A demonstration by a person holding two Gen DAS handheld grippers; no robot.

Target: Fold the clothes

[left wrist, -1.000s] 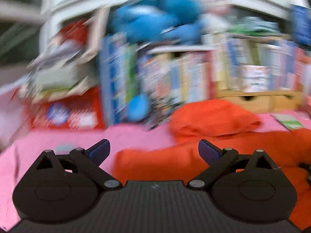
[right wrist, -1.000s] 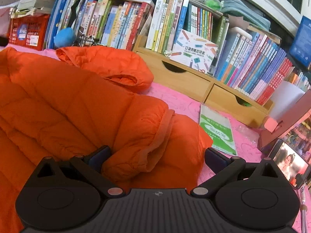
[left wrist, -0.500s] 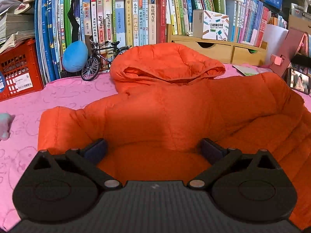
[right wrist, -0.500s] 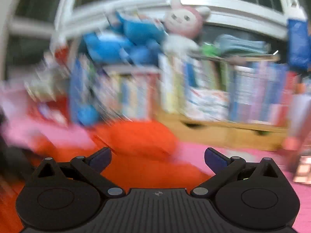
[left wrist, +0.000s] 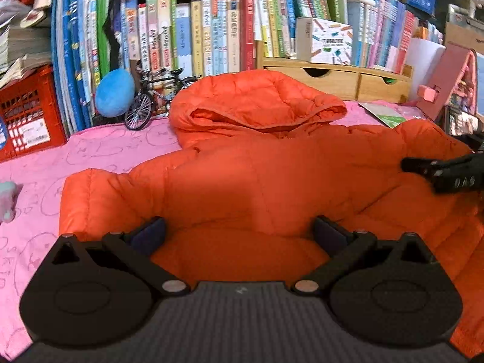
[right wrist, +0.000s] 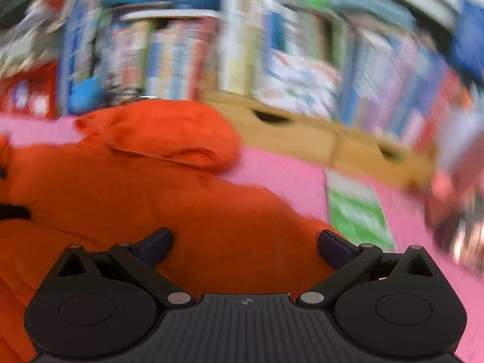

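An orange hooded puffer jacket [left wrist: 266, 166] lies spread on the pink cloth [left wrist: 99, 148], hood [left wrist: 257, 103] toward the books. My left gripper [left wrist: 239, 234] is open, its fingers straddling the jacket's near edge beside the left sleeve [left wrist: 90, 199]. The right gripper's black fingers [left wrist: 438, 169] show at the right edge of the left wrist view, over the jacket's right shoulder. In the blurred right wrist view the same jacket [right wrist: 151, 199] fills the left half, and my right gripper [right wrist: 245, 242] is open above its right side with nothing between the fingers.
Rows of books [left wrist: 211, 36] and a wooden drawer unit [left wrist: 335, 78] line the back. A blue plush ball [left wrist: 115, 92], a model bicycle [left wrist: 151, 103] and a red crate [left wrist: 27, 112] stand at back left. A green booklet [right wrist: 357, 214] lies on the pink cloth to the right.
The left gripper has moved slightly closer over the jacket. The right gripper has swung down from the shelves toward the jacket's right side, still in motion and blurred.
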